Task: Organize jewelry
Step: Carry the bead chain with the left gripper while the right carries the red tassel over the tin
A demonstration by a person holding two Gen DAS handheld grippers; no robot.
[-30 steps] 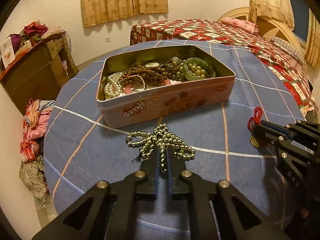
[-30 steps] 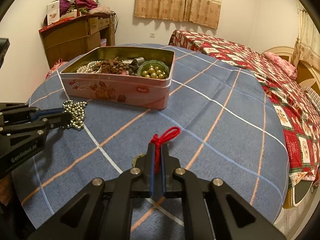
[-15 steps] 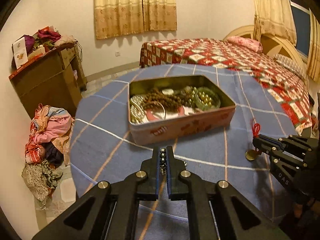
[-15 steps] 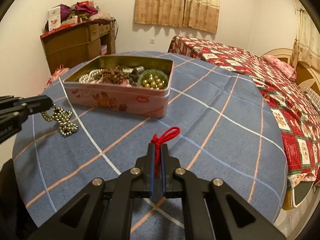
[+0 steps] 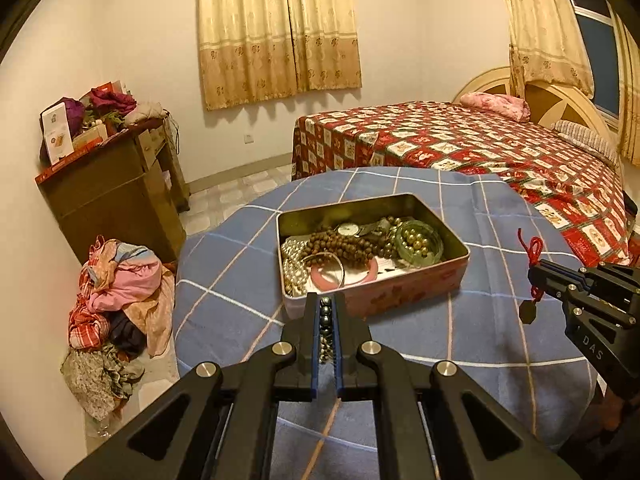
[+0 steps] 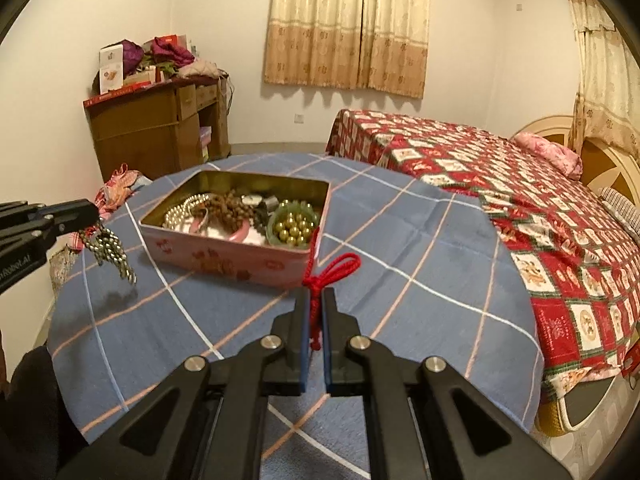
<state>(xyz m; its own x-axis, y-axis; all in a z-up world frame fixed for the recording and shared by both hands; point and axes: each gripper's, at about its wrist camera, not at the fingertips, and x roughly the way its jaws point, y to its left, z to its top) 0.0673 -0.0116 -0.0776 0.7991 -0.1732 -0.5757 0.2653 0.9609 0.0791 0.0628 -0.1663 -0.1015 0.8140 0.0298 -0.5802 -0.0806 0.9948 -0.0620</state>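
Note:
A pink tin (image 5: 404, 296) (image 6: 224, 258) full of jewelry stands open on the blue checked tablecloth. My left gripper (image 5: 325, 312) is shut on a dark metallic bead necklace (image 5: 326, 320), which hangs in the air left of the tin in the right wrist view (image 6: 110, 250). My right gripper (image 6: 315, 300) is shut on a red cord (image 6: 332, 270) with a dark pendant (image 5: 528, 314) dangling below it, lifted above the cloth to the right of the tin.
The round table's cloth (image 6: 420, 280) drops off at all edges. A bed with a red patterned cover (image 6: 500, 184) is on the right. A wooden cabinet (image 5: 112, 184) and a pile of clothes (image 5: 116, 300) on the floor are on the left.
Both grippers have risen. The bead necklace has come up off the cloth and hangs from my left gripper. The red cord's pendant has lifted off the cloth in my right gripper.

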